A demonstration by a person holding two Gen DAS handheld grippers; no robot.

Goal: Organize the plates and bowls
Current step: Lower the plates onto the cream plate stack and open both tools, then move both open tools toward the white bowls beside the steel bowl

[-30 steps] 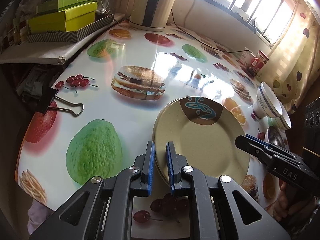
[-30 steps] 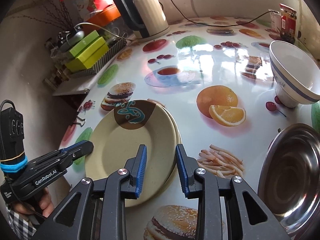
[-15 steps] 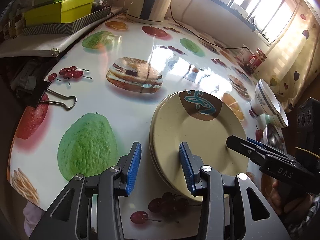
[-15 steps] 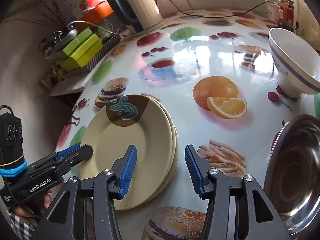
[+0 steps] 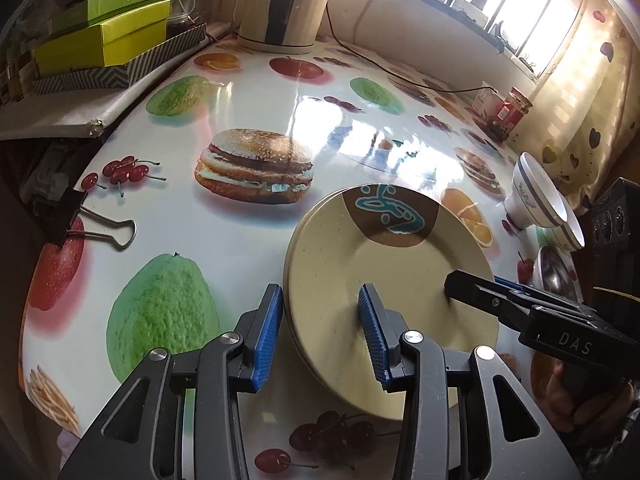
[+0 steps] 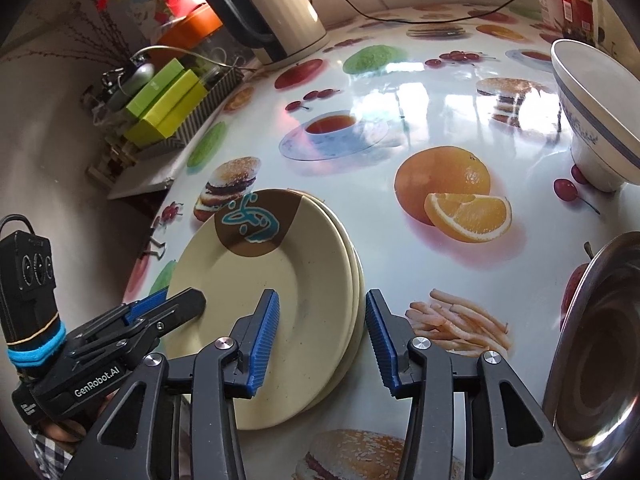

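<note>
A stack of beige plates [image 5: 384,280] is seen resting flat on the glossy printed tablecloth [image 5: 240,232], near the front edge, its rims slightly offset so that several lips show along the side. The top plate is matte and speckled, shallow, with a brown patch bearing a teal squiggle at its far rim. The left gripper [image 5: 320,328] is held with its jaws spread and empty, straddling the near-left rim of the stack; the right gripper [image 6: 320,336] is likewise parted and holds nothing, straddling the opposite rim. If the stack is to be moved or squared, the ribbed blue pads [image 6: 264,336] would best be brought level with the lips and closed on the rim edges evenly, since a smooth, thin, rounded lip is likely to slip from a tilted grip, and the lower plates may be left behind unless all are caught. To the right, two white bowls with a grey-blue band [image 5: 540,208] are nested and tipped, their glaze shiny and their walls steep. Beside them lies a stainless steel dish [image 6: 600,360], polished and reflective. Farther off stand a ribbed cream electric kettle [image 6: 280,20], green cardboard boxes [image 5: 104,36] and a black binder clip [image 5: 68,216] at the table edge.
</note>
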